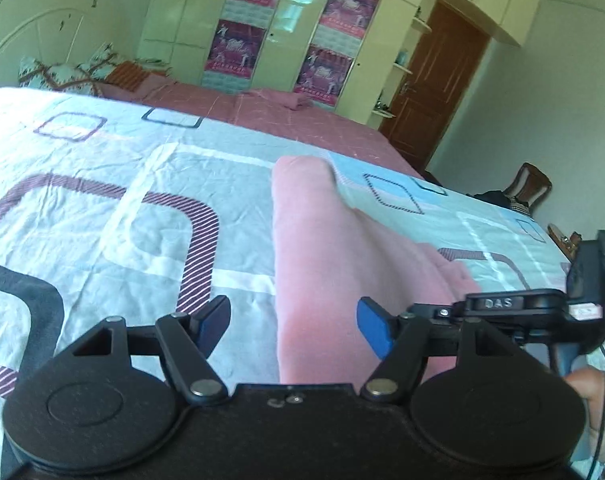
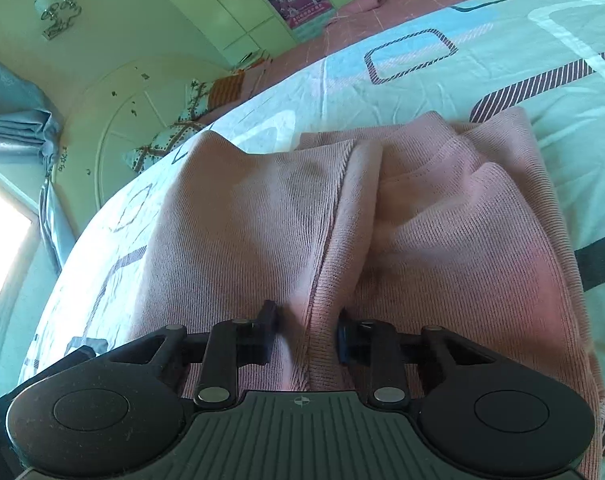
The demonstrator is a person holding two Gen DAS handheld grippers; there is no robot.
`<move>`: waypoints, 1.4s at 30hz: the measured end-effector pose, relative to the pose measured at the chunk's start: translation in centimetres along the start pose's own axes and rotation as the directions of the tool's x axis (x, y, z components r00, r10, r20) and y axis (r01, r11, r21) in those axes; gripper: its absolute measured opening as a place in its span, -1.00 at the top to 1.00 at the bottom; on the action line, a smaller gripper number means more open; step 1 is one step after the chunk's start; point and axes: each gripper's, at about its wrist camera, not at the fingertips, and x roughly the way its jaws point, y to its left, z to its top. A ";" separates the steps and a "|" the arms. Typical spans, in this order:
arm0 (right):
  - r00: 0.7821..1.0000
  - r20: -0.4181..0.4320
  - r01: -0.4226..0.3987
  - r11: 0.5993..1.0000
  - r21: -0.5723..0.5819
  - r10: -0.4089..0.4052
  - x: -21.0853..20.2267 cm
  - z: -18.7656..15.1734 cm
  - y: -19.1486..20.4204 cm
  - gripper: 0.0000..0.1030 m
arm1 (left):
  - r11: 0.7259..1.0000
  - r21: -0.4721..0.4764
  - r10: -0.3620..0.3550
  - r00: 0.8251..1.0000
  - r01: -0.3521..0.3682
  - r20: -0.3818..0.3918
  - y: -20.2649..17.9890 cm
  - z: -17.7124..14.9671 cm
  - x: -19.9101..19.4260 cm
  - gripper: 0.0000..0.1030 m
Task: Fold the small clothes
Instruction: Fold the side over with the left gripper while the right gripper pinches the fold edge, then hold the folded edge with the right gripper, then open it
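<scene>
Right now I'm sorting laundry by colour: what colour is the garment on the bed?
Pink garment, a plain ribbed knit; clearest in the right wrist view.

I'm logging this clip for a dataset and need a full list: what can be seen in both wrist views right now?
pink garment: one, pink knit, partly folded on the bed, under both grippers
patterned bedspread: one, white and pale blue with striped squares, under the garment
pink sheet: one, beyond the bedspread
pillows: at least two, patterned, by the headboard
posters: four, magenta, on the wardrobe doors
door: one, brown, right of the wardrobe
chair: one, wooden, beside the bed
curtain: blue, by the window
left gripper: open, over the garment's edge
right gripper: open, straddling a garment ridge
</scene>
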 end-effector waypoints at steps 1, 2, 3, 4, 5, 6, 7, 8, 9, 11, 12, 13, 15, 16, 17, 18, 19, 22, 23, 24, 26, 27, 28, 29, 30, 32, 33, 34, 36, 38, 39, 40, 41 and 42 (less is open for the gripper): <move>1.000 0.001 -0.001 1.000 -0.012 0.001 0.0 0.0 0.2 0.75 | 1.000 -0.017 -0.001 1.000 0.001 -0.001 0.2 0.2 0.4 -0.32; 1.000 0.008 0.012 1.000 -0.024 -0.012 -0.1 0.1 0.4 0.75 | 1.000 -0.027 -0.004 1.000 0.004 -0.001 0.2 0.3 0.9 -0.32; 0.999 0.019 0.026 0.999 -0.043 -0.025 -0.2 0.1 0.8 0.77 | 0.999 -0.034 -0.004 1.000 0.004 -0.002 0.0 0.5 1.5 -0.32; 0.999 0.035 0.041 0.997 -0.073 -0.038 -0.3 0.0 1.4 0.78 | 0.999 -0.040 -0.003 1.000 0.003 -0.002 0.2 0.6 1.9 -0.32; 0.997 0.053 0.055 0.994 -0.098 -0.050 -0.7 0.1 1.9 0.78 | 0.999 -0.043 -0.010 1.000 0.010 0.001 0.2 0.6 2.0 -0.32; 0.995 0.079 0.075 0.988 -0.133 -0.065 -1.1 0.2 2.5 0.79 | 0.999 -0.040 -0.013 1.000 0.013 0.005 0.1 0.7 2.3 -0.32; 0.991 0.110 0.099 0.980 -0.170 -0.081 -1.5 0.5 3.0 0.79 | 0.999 -0.034 -0.016 1.000 0.017 0.010 -0.2 0.8 2.4 -0.32; 0.986 0.135 0.119 0.972 -0.201 -0.093 -2.1 0.7 3.4 0.80 | 0.999 -0.028 -0.025 1.000 0.025 0.013 -0.5 0.9 2.6 -0.32; 0.981 0.161 0.146 0.959 -0.243 -0.109 -2.6 1.0 3.8 0.80 | 0.999 -0.024 -0.038 0.999 0.038 0.014 -0.9 1.0 2.7 -0.32; 0.970 0.202 0.189 0.940 -0.285 -0.134 -3.9 1.4 4.1 0.80 | 0.998 -0.017 -0.065 0.998 0.065 0.018 -1.7 1.1 2.9 -0.32; 0.965 0.220 0.208 0.932 -0.297 -0.145 -4.7 1.6 3.9 0.80 | 0.997 -0.011 -0.082 0.996 0.082 0.018 -2.2 1.1 2.9 -0.32; 0.958 0.238 0.229 0.925 -0.302 -0.159 -5.4 1.7 3.7 0.80 | 0.996 -0.005 -0.094 0.995 0.095 0.015 -2.6 0.9 3.1 -0.32; 0.941 0.265 0.288 0.906 -0.309 -0.209 -6.6 1.3 2.7 0.80 | 0.994 0.009 -0.112 0.994 0.112 -0.008 -3.5 0.2 3.5 -0.32; 0.937 0.264 0.305 0.905 -0.295 -0.230 -6.7 1.0 1.9 0.80 | 0.993 0.014 -0.117 0.993 0.117 -0.032 -3.9 -0.3 4.0 -0.32; 0.940 0.238 0.306 0.914 -0.266 -0.246 -6.6 0.8 0.8 0.80 | 0.993 0.020 -0.114 0.992 0.115 -0.062 -4.2 -0.9 4.5 -0.32; 0.946 0.197 0.300 0.925 -0.232 -0.257 -6.1 0.5 -0.4 0.80 | 0.994 0.030 -0.101 0.991 0.104 -0.086 -4.4 -1.4 5.0 -0.32; 0.948 0.167 0.302 0.933 -0.193 -0.272 -5.6 0.3 -1.7 0.80 | 0.995 0.044 -0.087 0.991 0.092 -0.102 -4.6 -1.9 5.4 -0.32; 0.943 0.142 0.322 0.936 -0.143 -0.302 -5.3 -0.4 -3.4 0.80 | 0.995 0.020 -0.089 0.986 0.093 -0.143 -4.1 -2.9 6.1 -0.37; 0.944 0.142 0.315 0.940 -0.129 -0.297 -5.5 -0.4 -3.6 0.80 | 0.995 0.006 -0.094 0.985 0.096 -0.144 -3.9 -3.0 6.1 -0.37; 0.947 0.144 0.304 0.945 -0.121 -0.287 -6.1 -0.4 -3.7 0.80 | 0.995 0.009 -0.092 0.985 0.095 -0.143 -3.9 -3.0 6.1 -0.37; 0.961 0.126 0.259 0.960 -0.103 -0.245 -7.0 -0.4 -3.8 0.79 | 0.995 0.028 -0.089 0.985 0.094 -0.146 -4.1 -2.8 6.1 -0.36; 0.967 0.107 0.241 0.967 -0.085 -0.232 -7.4 -0.5 -4.1 0.77 | 0.995 0.032 -0.088 0.985 0.094 -0.151 -4.2 -2.7 6.1 -0.37; 0.973 0.092 0.219 0.974 -0.065 -0.213 -8.0 -0.8 -4.3 0.68 | 0.995 0.034 -0.088 0.984 0.094 -0.156 -4.2 -2.6 6.2 -0.37; 0.977 0.084 0.199 0.979 -0.053 -0.195 -8.6 -1.1 -4.4 0.58 | 0.995 0.034 -0.087 0.984 0.094 -0.157 -4.3 -2.6 6.2 -0.37; 0.980 0.077 0.188 0.981 -0.046 -0.184 -9.1 -1.5 -4.4 0.33 | 0.995 0.034 -0.087 0.984 0.093 -0.158 -4.3 -2.5 6.2 -0.37; 0.982 0.069 0.181 0.982 -0.047 -0.178 -9.8 -2.3 -4.3 -0.11 | 0.995 0.037 -0.086 0.984 0.092 -0.156 -4.4 -2.6 6.2 -0.38; 0.982 0.065 0.180 0.982 -0.058 -0.176 -10.1 -2.8 -4.2 -0.14 | 0.995 0.042 -0.084 0.984 0.091 -0.155 -4.5 -2.6 6.2 -0.38; 0.982 0.058 0.185 0.980 -0.076 -0.181 -10.2 -3.3 -4.0 -0.13 | 0.995 0.049 -0.083 0.985 0.091 -0.154 -4.7 -2.7 6.2 -0.39; 0.974 0.058 0.224 0.967 -0.125 -0.218 -10.3 -4.4 -3.3 0.09 | 0.994 0.055 -0.080 0.985 0.090 -0.153 -4.8 -2.8 6.2 -0.39; 0.970 0.044 0.243 0.958 -0.150 -0.240 -10.0 -5.2 -3.0 0.59 | 0.994 0.061 -0.077 0.985 0.088 -0.153 -4.9 -2.8 6.2 -0.40; 0.967 0.045 0.255 0.955 -0.154 -0.251 -9.9 -5.5 -3.0 0.61 | 0.994 0.063 -0.076 0.985 0.087 -0.154 -5.0 -2.8 6.2 -0.40; 0.966 0.042 0.259 0.952 -0.165 -0.256 -9.7 -5.6 -3.0 0.71 | 0.994 0.066 -0.075 0.985 0.086 -0.154 -5.1 -2.8 6.2 -0.40; 0.964 0.039 0.266 0.947 -0.181 -0.263 -9.7 -5.7 -2.8 0.77 | 0.994 0.069 -0.073 0.985 0.084 -0.154 -5.1 -2.8 6.2 -0.40; 0.961 0.042 0.276 0.941 -0.197 -0.273 -9.6 -5.8 -2.6 0.79 | 0.994 0.071 -0.072 0.985 0.084 -0.155 -5.2 -2.8 6.2 -0.40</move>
